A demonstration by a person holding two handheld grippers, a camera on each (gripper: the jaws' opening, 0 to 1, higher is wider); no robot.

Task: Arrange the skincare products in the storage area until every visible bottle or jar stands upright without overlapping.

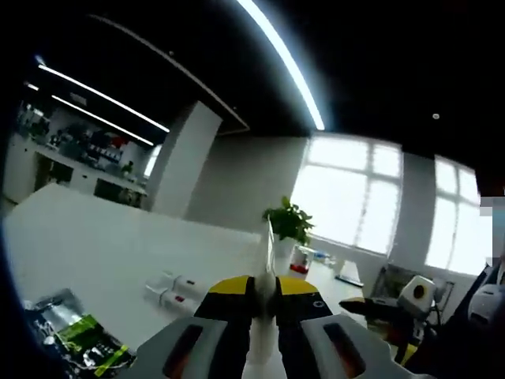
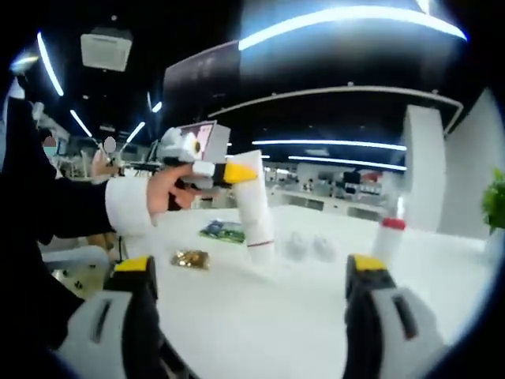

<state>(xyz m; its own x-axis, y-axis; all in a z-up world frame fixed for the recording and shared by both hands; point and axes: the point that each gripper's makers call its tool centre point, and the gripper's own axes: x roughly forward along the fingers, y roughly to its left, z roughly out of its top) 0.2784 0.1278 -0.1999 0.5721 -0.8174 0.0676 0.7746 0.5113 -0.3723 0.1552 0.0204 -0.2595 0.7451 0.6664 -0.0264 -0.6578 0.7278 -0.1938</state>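
My left gripper point(image 1: 266, 294) is shut on a white tube point(image 1: 267, 253) that rises between its yellow-tipped jaws. In the right gripper view, a hand holds that left gripper point(image 2: 237, 173) clamped on the upper part of the tall white tube point(image 2: 256, 209), whose cap end is down at the white table point(image 2: 316, 316). My right gripper point(image 2: 248, 268) stands open with nothing between its jaws, nearer than the tube. Two small white bottles point(image 1: 177, 289) lie on their sides. A red-capped bottle point(image 2: 388, 237) stands upright to the right.
A green packet point(image 1: 83, 339) and a gold packet point(image 2: 189, 258) lie on the table. Two small clear items point(image 2: 309, 246) sit behind the tube. A potted plant point(image 1: 288, 225) stands at the far side. A person's sleeve point(image 2: 55, 209) reaches in from the left.
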